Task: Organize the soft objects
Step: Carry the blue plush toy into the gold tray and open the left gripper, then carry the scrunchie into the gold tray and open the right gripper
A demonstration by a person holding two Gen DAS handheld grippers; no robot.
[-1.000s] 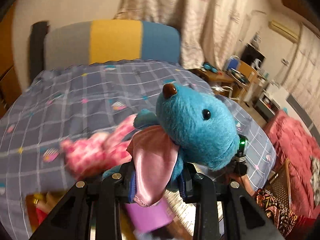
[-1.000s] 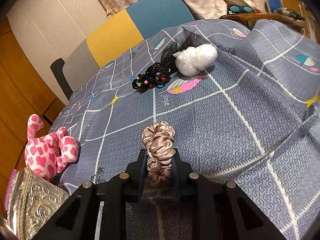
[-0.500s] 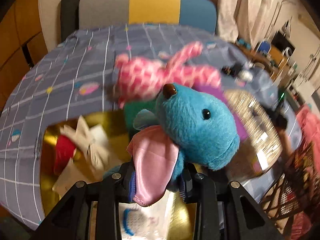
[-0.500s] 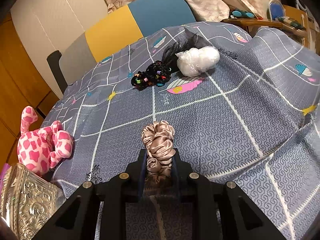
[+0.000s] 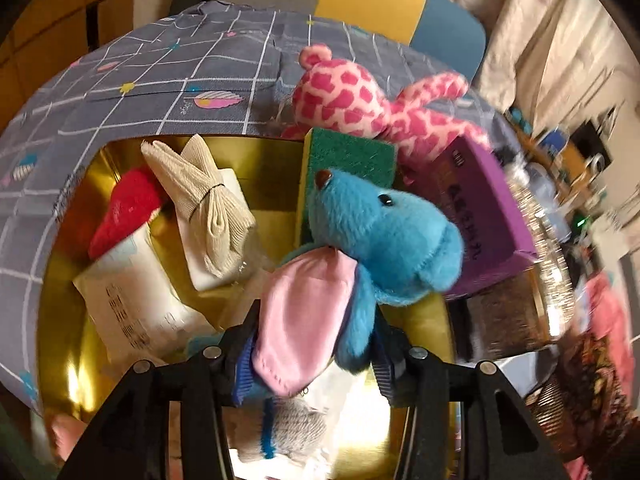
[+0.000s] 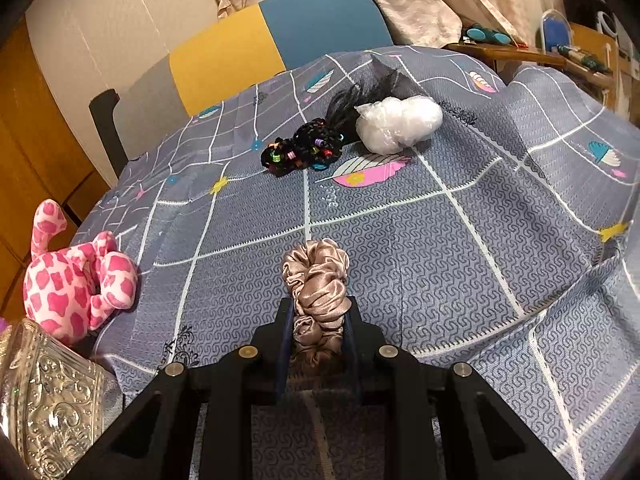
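My left tongs [image 5: 316, 344] have just been opening: blue plush elephant [image 5: 376, 236] sits loose between them, over the half-full gold tin [image 5: 76, 340]. Right tongs [image 6: 316, 320] clench the beige satin scrunchie [image 6: 316, 280] on the bedspread. Pink spotted plush [image 6: 76, 276], black beaded scrunchie [image 6: 304, 148], white bundle [image 6: 396, 122] remain out.

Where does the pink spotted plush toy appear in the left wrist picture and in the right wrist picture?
Left wrist: pink spotted plush toy upper centre, behind the green sponge.
Right wrist: far left, beside the silver embossed container.
Shared landmark: yellow-and-blue chair back.
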